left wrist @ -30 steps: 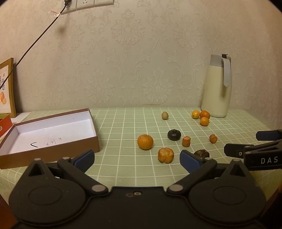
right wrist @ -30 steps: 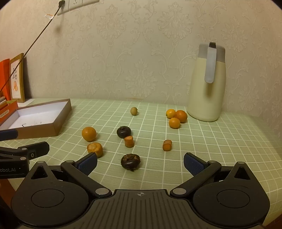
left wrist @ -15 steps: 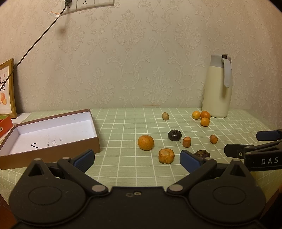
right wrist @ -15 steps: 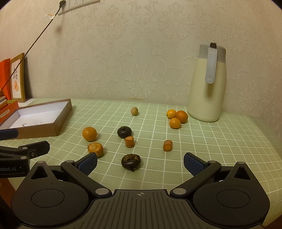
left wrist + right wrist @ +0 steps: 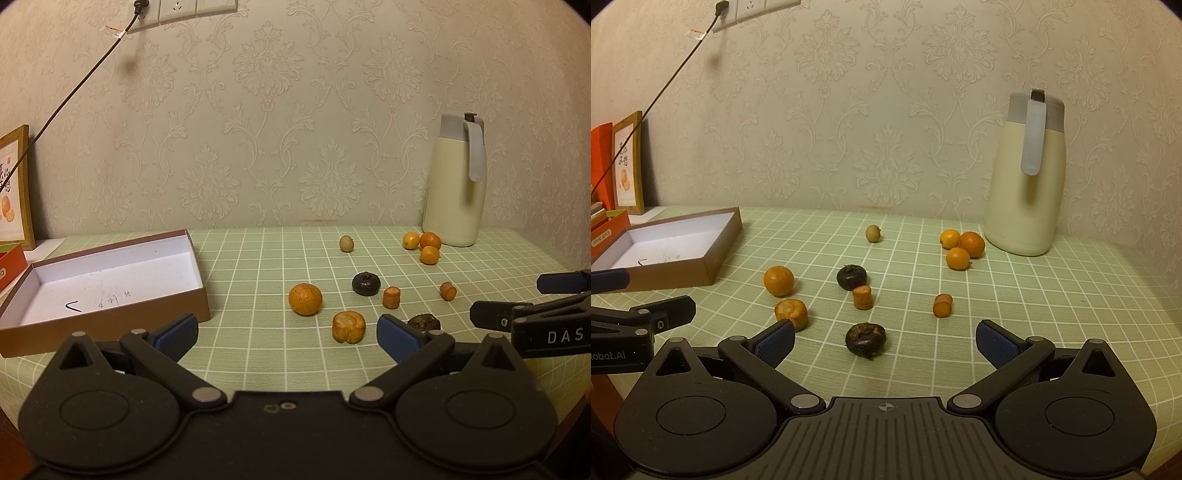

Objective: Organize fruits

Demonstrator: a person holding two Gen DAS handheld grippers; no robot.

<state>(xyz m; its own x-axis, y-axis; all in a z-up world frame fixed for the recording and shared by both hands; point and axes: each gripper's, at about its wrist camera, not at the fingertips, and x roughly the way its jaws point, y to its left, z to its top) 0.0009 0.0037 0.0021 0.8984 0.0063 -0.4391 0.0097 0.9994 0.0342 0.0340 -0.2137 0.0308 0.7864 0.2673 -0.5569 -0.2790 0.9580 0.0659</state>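
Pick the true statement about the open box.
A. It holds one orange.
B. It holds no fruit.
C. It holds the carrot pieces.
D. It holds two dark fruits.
B: the box shows only its white floor with pen marks, while the orange, the dark fruits and the carrot pieces all lie on the tablecloth outside it.
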